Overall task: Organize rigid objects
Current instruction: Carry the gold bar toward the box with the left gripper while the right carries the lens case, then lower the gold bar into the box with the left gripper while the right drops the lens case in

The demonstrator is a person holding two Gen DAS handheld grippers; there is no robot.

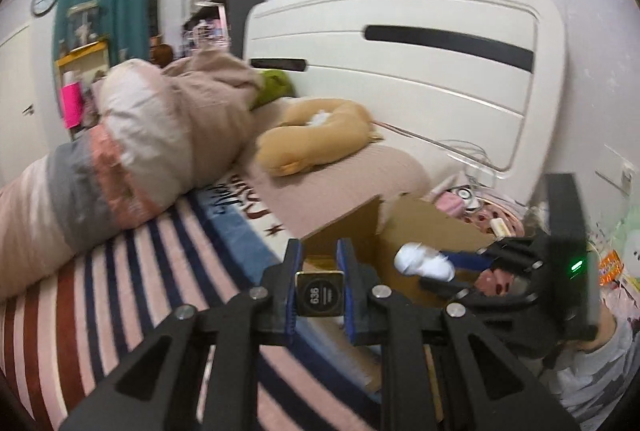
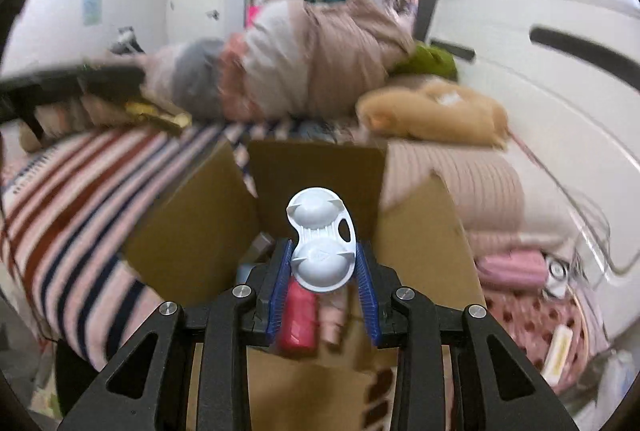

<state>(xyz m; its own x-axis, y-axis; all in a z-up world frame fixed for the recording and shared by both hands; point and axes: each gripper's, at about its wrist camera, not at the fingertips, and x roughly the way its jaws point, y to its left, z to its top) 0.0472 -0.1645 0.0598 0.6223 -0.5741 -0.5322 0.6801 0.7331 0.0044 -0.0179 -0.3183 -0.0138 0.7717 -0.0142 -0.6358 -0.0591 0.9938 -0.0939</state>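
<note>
My left gripper [image 1: 320, 263] is shut on a gold smartwatch [image 1: 319, 293] with a black screen, held just left of an open cardboard box [image 1: 432, 227] on the bed. My right gripper [image 2: 322, 251] is shut on a white double-cup contact lens case [image 2: 322, 243] and holds it above the same box [image 2: 200, 223]. In the left wrist view the right gripper [image 1: 436, 267] and the white case [image 1: 424, 262] hang over the box. Inside the box lie a red bottle [image 2: 298, 319] and a pale pink item [image 2: 332, 315].
The box rests on a striped bedsheet [image 1: 120, 271]. A rolled quilt [image 1: 160, 135], a tan plush pillow [image 1: 316, 135] and the white headboard [image 1: 420, 71] lie beyond. A pink basket [image 2: 536, 315] with small items stands right of the box.
</note>
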